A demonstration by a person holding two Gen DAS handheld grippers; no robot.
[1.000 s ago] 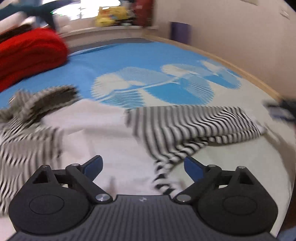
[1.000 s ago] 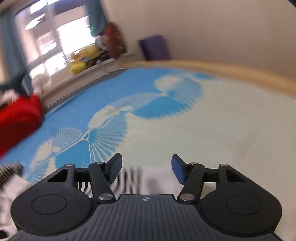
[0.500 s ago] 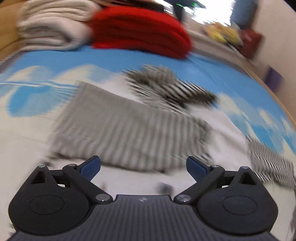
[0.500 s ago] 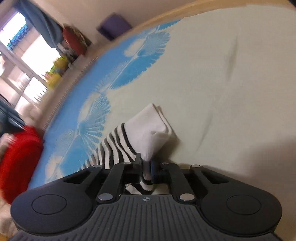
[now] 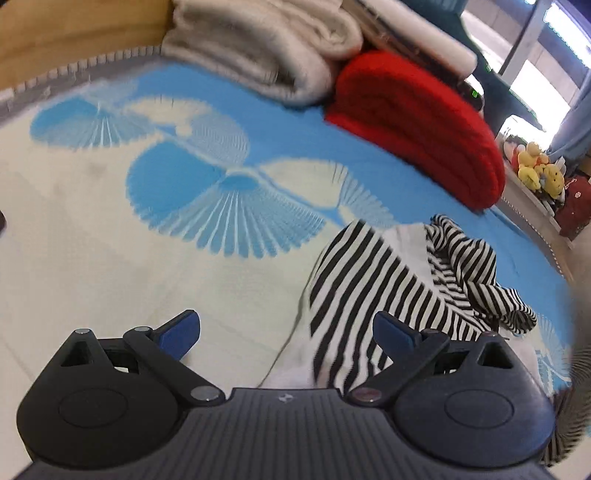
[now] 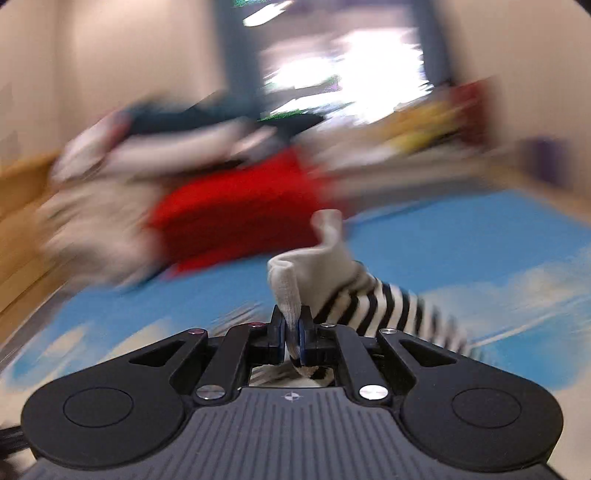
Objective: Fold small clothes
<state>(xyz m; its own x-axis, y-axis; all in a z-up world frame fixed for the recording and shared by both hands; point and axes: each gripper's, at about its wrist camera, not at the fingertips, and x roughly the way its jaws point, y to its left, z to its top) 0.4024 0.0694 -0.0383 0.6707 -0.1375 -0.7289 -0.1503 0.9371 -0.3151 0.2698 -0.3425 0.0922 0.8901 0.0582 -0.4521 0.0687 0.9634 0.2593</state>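
Note:
A small black-and-white striped garment (image 5: pixel 373 280) lies crumpled on the blue-and-cream bedspread (image 5: pixel 155 236), its white edge between my left fingers. My left gripper (image 5: pixel 286 334) is open and empty, low over the garment's near edge. In the right wrist view my right gripper (image 6: pixel 291 328) is shut on the white cuff (image 6: pixel 295 280) of the garment's striped sleeve (image 6: pixel 384 306) and holds it lifted above the bed; the sleeve trails off to the right. That view is heavily blurred.
A folded red blanket (image 5: pixel 413 122) and a rolled beige blanket (image 5: pixel 266 48) lie at the head of the bed by a wooden headboard (image 5: pixel 74 33). Yellow plush toys (image 5: pixel 535 170) sit on a ledge at the far right.
My right gripper closed on the white cuff and has lifted and swung it toward the head of the bed. My left gripper swept left across the garment, staying open.

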